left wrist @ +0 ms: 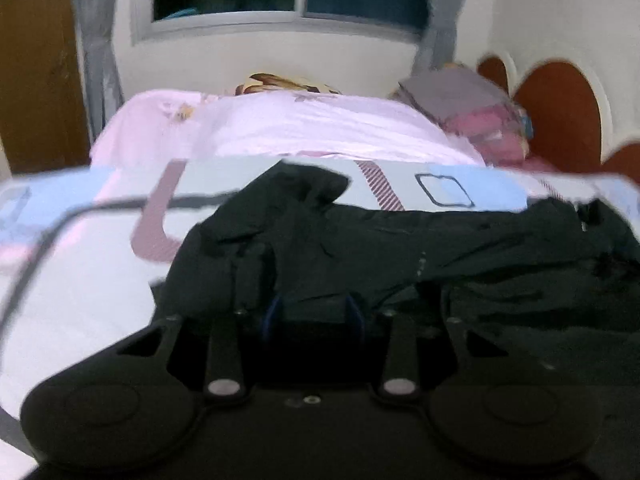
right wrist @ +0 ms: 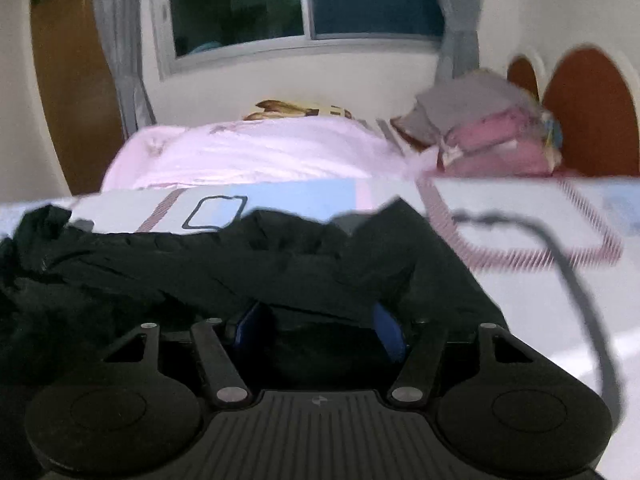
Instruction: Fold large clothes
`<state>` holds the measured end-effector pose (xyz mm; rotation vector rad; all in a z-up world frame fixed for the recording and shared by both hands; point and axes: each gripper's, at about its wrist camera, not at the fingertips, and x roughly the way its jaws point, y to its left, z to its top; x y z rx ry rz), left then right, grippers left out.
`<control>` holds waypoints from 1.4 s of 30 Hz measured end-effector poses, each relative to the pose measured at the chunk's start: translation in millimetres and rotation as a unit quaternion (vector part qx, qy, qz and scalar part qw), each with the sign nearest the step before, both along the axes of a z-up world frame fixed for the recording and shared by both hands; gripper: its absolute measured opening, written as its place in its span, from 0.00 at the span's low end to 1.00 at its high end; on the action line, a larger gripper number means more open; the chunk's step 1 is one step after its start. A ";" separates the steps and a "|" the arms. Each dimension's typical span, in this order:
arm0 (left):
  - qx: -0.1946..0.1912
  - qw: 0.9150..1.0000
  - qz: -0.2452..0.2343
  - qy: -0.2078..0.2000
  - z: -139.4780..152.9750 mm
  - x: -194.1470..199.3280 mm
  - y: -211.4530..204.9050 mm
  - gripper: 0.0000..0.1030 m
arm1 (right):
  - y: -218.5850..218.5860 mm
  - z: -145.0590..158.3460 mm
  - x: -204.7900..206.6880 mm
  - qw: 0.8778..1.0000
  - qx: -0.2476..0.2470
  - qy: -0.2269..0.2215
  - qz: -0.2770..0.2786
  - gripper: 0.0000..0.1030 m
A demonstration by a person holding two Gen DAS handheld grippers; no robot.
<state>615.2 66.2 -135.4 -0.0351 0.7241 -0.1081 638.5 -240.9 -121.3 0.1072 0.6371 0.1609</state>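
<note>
A large black garment (left wrist: 400, 248) lies rumpled across the bed's patterned sheet (left wrist: 80, 300); it also shows in the right wrist view (right wrist: 224, 268). My left gripper (left wrist: 312, 312) sits at the garment's near edge; the cloth drapes over its blue fingers (left wrist: 272, 314), whose tips are hidden. My right gripper (right wrist: 320, 320) is at the same edge farther right; black cloth covers its blue fingers (right wrist: 386, 328). Both pairs of fingers stand apart with cloth lying over and between them. I cannot tell whether either grips the cloth.
A pink quilt (left wrist: 280, 124) lies across the back of the bed. A stack of folded clothes (right wrist: 488, 136) sits at the back right by the headboard (right wrist: 592, 116). A wall with a window (right wrist: 308, 4) and curtains stands behind. A wooden door (left wrist: 36, 64) is at left.
</note>
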 end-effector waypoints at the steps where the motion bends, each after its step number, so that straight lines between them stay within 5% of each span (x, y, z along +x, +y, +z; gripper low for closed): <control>1: -0.008 1.000 0.002 -0.005 -4.2 -0.4 1.9 0.38 | -1.2 -4.6 -0.9 1.000 0.007 -0.007 -0.003 0.58; 6: -0.078 0.997 0.003 -0.026 -17.6 -2.5 22.6 0.38 | -7.9 -19.8 -4.1 0.998 0.044 -0.036 -0.016 0.58; 12: -0.004 1.000 0.018 -0.007 10.6 -12.8 -3.1 0.37 | 12.5 29.0 -32.3 0.999 -0.023 -0.031 -0.019 0.59; 17: -0.046 0.997 0.000 -0.069 54.7 -64.1 -65.9 0.41 | 61.3 67.5 -87.9 0.995 0.034 -0.073 0.055 0.59; 22: 0.008 0.998 -0.031 -0.045 22.4 -86.3 -130.6 0.32 | 79.7 28.3 -84.3 0.998 0.033 -0.013 0.057 0.55; 24: -0.013 0.999 -0.022 -0.045 10.9 -88.9 -126.2 0.33 | 78.5 16.2 -89.3 0.997 0.027 -0.025 0.071 0.55; 31: 0.022 0.999 -0.019 -0.039 -5.6 -86.7 -137.8 0.34 | 82.3 -2.0 -92.0 0.997 0.012 -0.037 0.069 0.55; 36: 0.050 0.997 -0.010 -0.055 30.3 -134.9 -126.1 0.43 | 28.7 34.6 -134.5 0.998 0.001 -0.058 0.039 0.56; 39: 0.066 0.996 0.017 -0.057 18.2 -156.1 -98.5 0.43 | -21.2 16.5 -140.6 1.000 -0.002 -0.020 -0.007 0.55; 42: 0.017 0.998 0.042 -0.037 -1.9 -153.2 -88.9 0.43 | -35.3 -8.7 -142.7 1.000 0.015 -0.009 0.017 0.55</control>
